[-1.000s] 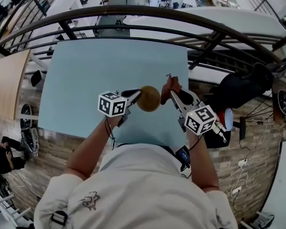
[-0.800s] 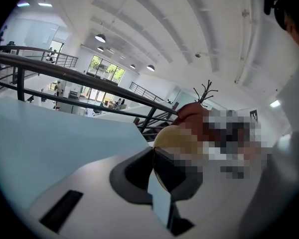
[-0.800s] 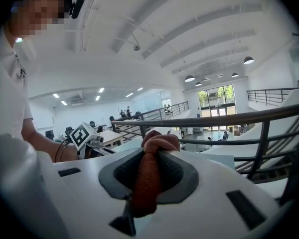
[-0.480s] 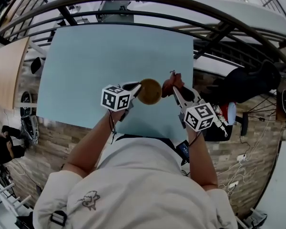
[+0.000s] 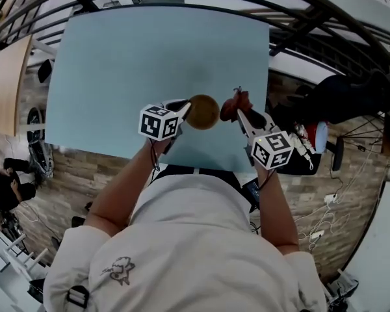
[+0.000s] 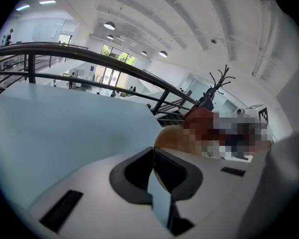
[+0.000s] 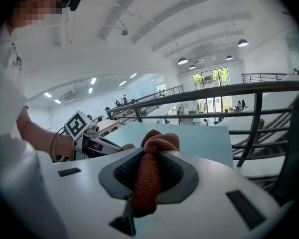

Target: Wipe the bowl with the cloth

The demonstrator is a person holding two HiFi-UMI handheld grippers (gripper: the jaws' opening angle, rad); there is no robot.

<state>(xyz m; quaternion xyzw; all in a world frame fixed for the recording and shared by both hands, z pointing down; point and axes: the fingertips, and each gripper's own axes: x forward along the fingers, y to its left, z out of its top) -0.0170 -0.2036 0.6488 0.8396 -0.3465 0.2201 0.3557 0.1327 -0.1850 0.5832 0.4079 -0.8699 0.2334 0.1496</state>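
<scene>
Both grippers are closed on something: the left gripper (image 5: 184, 111) pinches the rim of the bowl (image 5: 203, 112) over the table's (image 5: 130, 57) near side, and the right gripper (image 5: 240, 114) clamps the bunched cloth (image 5: 235, 103) just right of the bowl, so wiping probably needs a short leftward reach.

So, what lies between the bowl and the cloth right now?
Nothing. In the head view, only a thin strip of bare table shows between the bowl and the cloth.
</scene>
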